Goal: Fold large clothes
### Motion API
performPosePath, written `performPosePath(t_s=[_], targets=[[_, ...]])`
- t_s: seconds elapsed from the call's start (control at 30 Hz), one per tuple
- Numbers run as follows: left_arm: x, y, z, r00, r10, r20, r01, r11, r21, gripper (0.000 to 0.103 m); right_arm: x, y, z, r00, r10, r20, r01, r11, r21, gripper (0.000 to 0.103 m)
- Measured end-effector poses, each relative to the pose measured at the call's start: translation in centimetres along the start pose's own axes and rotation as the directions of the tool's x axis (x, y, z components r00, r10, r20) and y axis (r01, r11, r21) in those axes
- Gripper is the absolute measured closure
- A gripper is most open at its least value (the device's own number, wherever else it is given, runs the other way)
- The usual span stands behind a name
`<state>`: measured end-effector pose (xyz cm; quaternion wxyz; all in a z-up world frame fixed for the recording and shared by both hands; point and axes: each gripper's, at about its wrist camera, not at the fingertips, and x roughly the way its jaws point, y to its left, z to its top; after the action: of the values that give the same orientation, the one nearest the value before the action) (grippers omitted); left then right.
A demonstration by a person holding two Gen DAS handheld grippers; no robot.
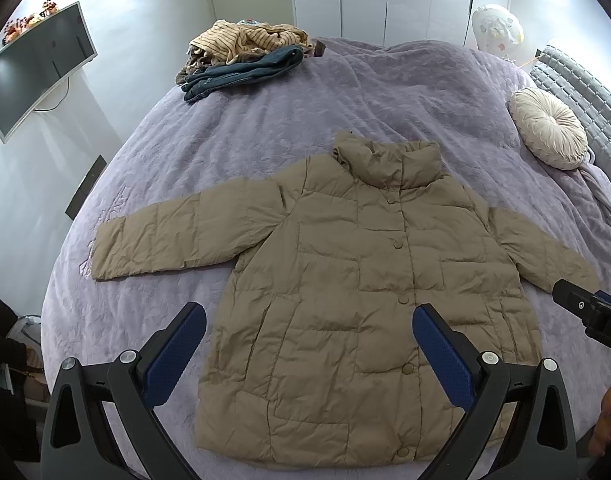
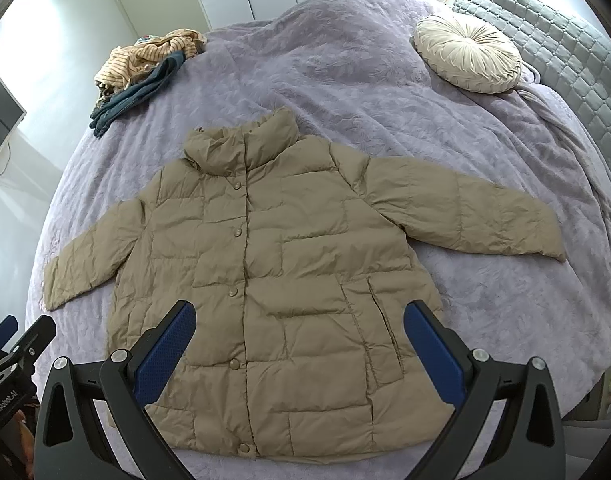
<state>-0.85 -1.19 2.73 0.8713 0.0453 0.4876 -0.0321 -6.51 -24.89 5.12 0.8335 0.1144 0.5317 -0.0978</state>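
Two grippers: both are above the near edge of the bed, and each one holds nothing.
Left gripper: its blue-padded fingers are spread wide over the lower left part of the jacket; the pads are not touching the cloth as far as one can see.
Right gripper: its fingers are also spread wide, above the lower hem region of the jacket, with nothing between them.
Jacket: a beige quilted puffer jacket, lying flat and front side up in the middle of the bed, snap buttons closed down the front, collar pointing to the far side.
Sleeves: both are stretched out to the sides, one to the left edge of the bed, the other toward the round cushion side.
Bed cover: purple, soft-textured, with light wrinkles under and around the jacket.
Pile of clothes: striped tan cloth and dark blue denim, at the far left corner of the bed, well apart from the jacket.
Round cushion: cream colour, pleated, near the grey quilted headboard.
Monitor: on the white wall at the left side.
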Motion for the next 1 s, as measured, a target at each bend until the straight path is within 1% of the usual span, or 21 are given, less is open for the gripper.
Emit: performPosePath(t_s=[1.0], targets=[[0.05,0.3,0.18,1.0,0.001,-0.005,-0.001,1.0,-0.008,0.0,0.14,0.0,0.2,1.0,0.001,-0.006,-0.001,1.0,0.001,0.0]])
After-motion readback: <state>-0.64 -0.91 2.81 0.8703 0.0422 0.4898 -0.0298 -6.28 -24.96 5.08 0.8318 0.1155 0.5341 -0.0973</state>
